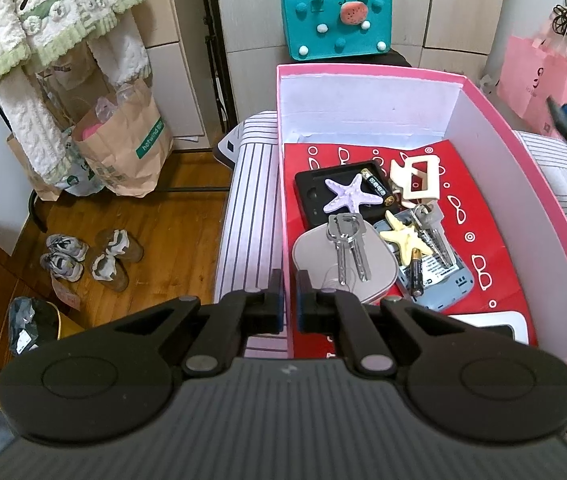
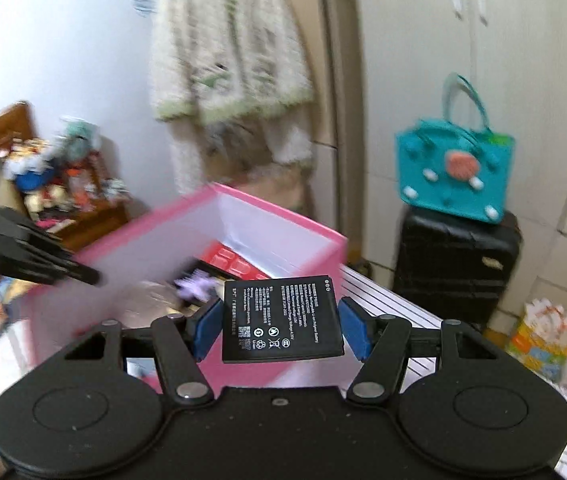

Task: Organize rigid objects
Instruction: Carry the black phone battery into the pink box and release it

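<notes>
A pink box (image 1: 495,120) stands on a striped bedcover (image 1: 243,208). It holds a purple starfish (image 1: 349,196), a yellow starfish (image 1: 403,240), two keys (image 1: 347,248), a cream hair clip (image 1: 415,178), a black case (image 1: 315,200) and other small items on red paper. My left gripper (image 1: 289,304) is shut on the box's left wall near its front corner. My right gripper (image 2: 279,312) hovers beside the pink box (image 2: 243,216), shut on a flat black phone battery (image 2: 281,316) clamped between its blue pads (image 2: 207,328). This view is blurred.
A teal felt bag (image 1: 335,20) sits on a black suitcase (image 2: 455,268) behind the box. Paper bags (image 1: 123,148) and shoes (image 1: 91,256) lie on the wooden floor at left. A pink bag (image 1: 535,80) hangs at right. A white fleece garment (image 2: 227,48) hangs on the wall.
</notes>
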